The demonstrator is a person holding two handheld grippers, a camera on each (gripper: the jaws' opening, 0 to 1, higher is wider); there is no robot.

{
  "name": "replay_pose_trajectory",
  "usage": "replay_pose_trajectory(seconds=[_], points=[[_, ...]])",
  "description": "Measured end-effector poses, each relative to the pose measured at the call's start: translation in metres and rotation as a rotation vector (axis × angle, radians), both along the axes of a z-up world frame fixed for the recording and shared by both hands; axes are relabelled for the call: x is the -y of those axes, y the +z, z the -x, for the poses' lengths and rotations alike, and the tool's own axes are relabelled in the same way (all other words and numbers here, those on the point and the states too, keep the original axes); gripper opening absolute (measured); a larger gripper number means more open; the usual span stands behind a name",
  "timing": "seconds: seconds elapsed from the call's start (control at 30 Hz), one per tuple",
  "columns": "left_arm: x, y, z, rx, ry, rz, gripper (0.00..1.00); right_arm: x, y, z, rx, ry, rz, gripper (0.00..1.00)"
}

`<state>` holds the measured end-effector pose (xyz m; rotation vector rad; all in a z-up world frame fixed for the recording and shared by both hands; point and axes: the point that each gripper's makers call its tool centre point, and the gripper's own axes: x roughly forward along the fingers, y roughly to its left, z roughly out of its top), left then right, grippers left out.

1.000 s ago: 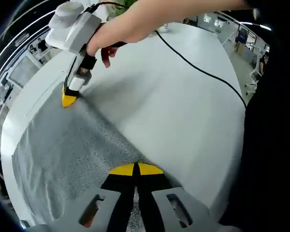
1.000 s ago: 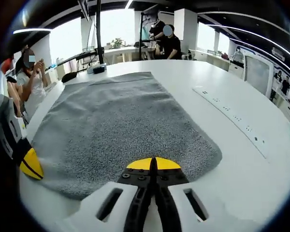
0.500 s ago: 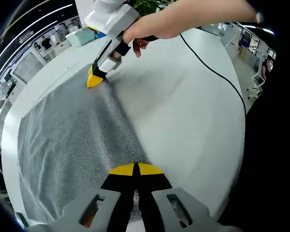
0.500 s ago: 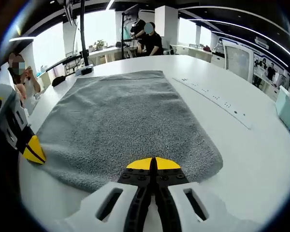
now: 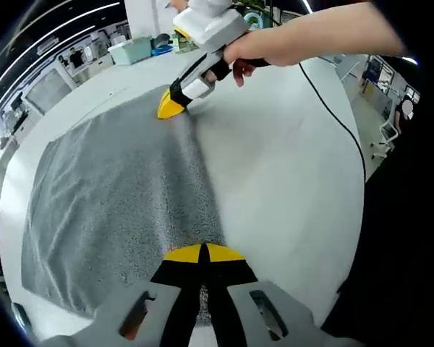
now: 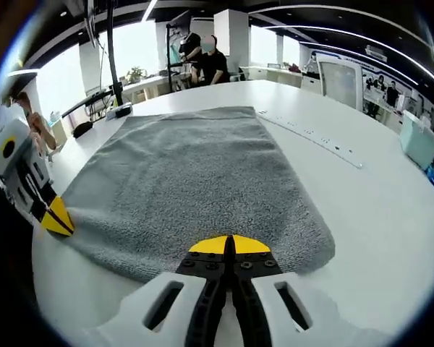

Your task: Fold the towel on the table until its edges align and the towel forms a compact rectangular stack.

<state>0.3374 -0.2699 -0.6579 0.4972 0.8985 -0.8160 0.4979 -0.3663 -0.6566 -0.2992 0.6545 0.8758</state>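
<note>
Over the last second the near edge of the towel [image 5: 123, 188] has been drawn across the table [image 5: 289, 181], and in the left gripper view the right gripper [image 5: 170, 107] has swung from low on the left to high near the middle, so more of the grey cloth now lies spread flat. Going left to right in that view: the towel covers the left half of the white tabletop, its far corners lying loose; the left gripper [image 5: 202, 251] sits at the bottom centre with its yellow-tipped jaws pressed together on the towel's near edge; the right gripper, held by a hand [image 5: 275, 47], has its tips closed on the other near corner; a black cable [image 5: 333, 119] trails over the bare table to the right. In the right gripper view the left gripper [image 6: 56, 219] shows at the left corner of the cloth, and the right gripper [image 6: 230, 246] is clamped on the near hem, with a thin strip [image 6: 311, 141] lying on the table beyond. The risks I judge from here: both holds take only a thin bite of hem, so a corner could slip out when the edge is lifted; if one hand travels farther than the other, the fold lands skewed and the edges will not align; and dragging rather than lifting could bunch the cloth or shift the whole towel.
</note>
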Motion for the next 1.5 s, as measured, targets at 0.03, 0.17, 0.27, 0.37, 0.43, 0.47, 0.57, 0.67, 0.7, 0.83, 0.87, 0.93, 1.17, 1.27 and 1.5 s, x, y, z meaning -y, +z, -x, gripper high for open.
replay_pose_trajectory(seconds=[0.03,0.17,0.27,0.37,0.43,0.47,0.57,0.67,0.7,0.83,0.87,0.93,1.17,1.27,1.5], points=[[-0.001,0.000,0.000,-0.002,0.002,0.003,0.01,0.001,0.000,0.001,-0.002,0.000,-0.004,0.00],[-0.003,0.000,0.001,-0.005,0.020,0.032,0.01,0.003,0.001,0.003,-0.014,-0.003,-0.012,0.00],[-0.004,0.000,0.001,-0.013,0.036,0.052,0.01,0.004,0.000,0.006,-0.014,-0.001,0.000,0.00],[-0.006,0.001,0.001,-0.026,0.057,0.069,0.01,0.007,0.000,0.010,-0.055,-0.038,-0.012,0.00],[-0.006,0.000,0.002,-0.024,0.057,0.068,0.01,0.009,0.000,0.014,-0.048,-0.017,0.025,0.00],[-0.005,0.000,0.002,-0.019,0.051,0.063,0.01,0.010,0.000,0.015,-0.038,-0.009,0.037,0.00],[-0.005,0.000,0.002,-0.015,0.044,0.054,0.01,0.014,-0.001,0.018,-0.051,-0.037,0.024,0.00],[-0.006,0.000,0.003,-0.015,0.045,0.056,0.01,0.016,-0.001,0.019,-0.056,-0.047,0.015,0.00],[-0.006,0.000,0.003,-0.017,0.050,0.059,0.01,0.016,-0.001,0.021,-0.056,-0.045,0.019,0.00],[-0.007,0.000,0.005,-0.017,0.049,0.052,0.01,0.020,-0.001,0.029,-0.039,-0.017,0.087,0.00],[-0.008,0.000,0.005,-0.017,0.047,0.049,0.01,0.020,-0.001,0.031,-0.029,-0.012,0.099,0.00],[-0.009,0.000,0.006,-0.019,0.048,0.047,0.01,0.022,-0.002,0.034,-0.028,-0.015,0.099,0.00],[-0.011,0.000,0.009,-0.010,0.045,0.033,0.01,0.026,-0.002,0.043,-0.039,-0.036,0.088,0.00],[-0.013,0.000,0.009,-0.009,0.045,0.027,0.01,0.027,-0.002,0.048,-0.018,-0.024,0.116,0.00],[-0.018,0.000,0.013,0.018,0.038,-0.005,0.01,0.030,-0.003,0.064,-0.052,-0.013,0.156,0.00]])
